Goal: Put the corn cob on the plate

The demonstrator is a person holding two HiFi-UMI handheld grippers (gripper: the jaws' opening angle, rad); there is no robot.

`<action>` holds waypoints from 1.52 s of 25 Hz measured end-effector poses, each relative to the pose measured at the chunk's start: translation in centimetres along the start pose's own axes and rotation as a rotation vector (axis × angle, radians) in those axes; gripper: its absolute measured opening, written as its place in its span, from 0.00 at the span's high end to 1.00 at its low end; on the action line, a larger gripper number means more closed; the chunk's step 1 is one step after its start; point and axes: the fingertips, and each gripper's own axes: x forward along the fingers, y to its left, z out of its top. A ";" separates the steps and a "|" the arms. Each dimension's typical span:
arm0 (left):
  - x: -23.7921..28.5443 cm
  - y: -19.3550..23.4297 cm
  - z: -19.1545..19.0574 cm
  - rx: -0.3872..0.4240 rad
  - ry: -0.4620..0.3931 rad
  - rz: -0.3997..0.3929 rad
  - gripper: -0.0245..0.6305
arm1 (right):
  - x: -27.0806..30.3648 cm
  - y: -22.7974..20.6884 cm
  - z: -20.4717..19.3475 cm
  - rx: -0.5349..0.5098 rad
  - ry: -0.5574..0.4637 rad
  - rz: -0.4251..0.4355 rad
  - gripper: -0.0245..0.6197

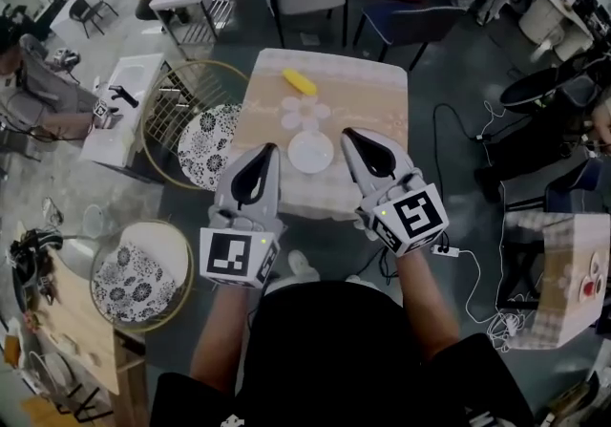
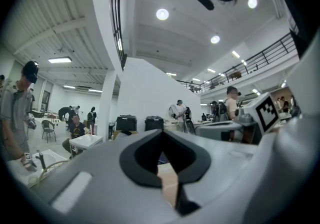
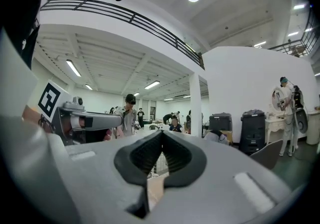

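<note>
In the head view, a small cloth-covered desk (image 1: pixel 382 81) stands ahead. The yellow cob (image 1: pixel 300 82) lies near its far edge, well apart from the white plate (image 1: pixel 310 151), which sits toward the near edge. The left tongs (image 1: pixel 268 150) and right tongs (image 1: pixel 349 135) are held level side by side, their tips just either side of the plate and touching neither it nor the cob. In the left gripper view, the left tongs (image 2: pixel 161 133) have their tips pressed together, pinching nothing, with pale cloth showing through the gap behind them. In the right gripper view, the right tongs (image 3: pixel 162 133) are likewise pressed together with nothing between them.
</note>
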 end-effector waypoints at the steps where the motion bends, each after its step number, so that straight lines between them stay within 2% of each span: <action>1: -0.1 0.6 0.0 -0.008 -0.002 0.003 0.95 | 0.3 0.1 0.0 -0.002 0.002 -0.005 0.96; 12: -1.0 4.8 -1.5 -0.044 0.006 -0.004 0.95 | 2.7 1.4 -1.0 -0.007 0.037 -0.052 0.96; 21: 0.2 6.5 -2.3 -0.071 0.009 0.010 0.95 | 4.9 0.0 -0.9 -0.018 0.047 -0.053 0.96; 27: 2.5 6.6 -3.3 -0.067 0.038 0.006 0.95 | 6.2 -2.3 -2.3 0.010 0.059 -0.044 0.96; 38: 8.4 7.7 -6.0 -0.086 0.109 0.061 0.95 | 9.8 -9.1 -5.5 0.056 0.104 -0.027 0.96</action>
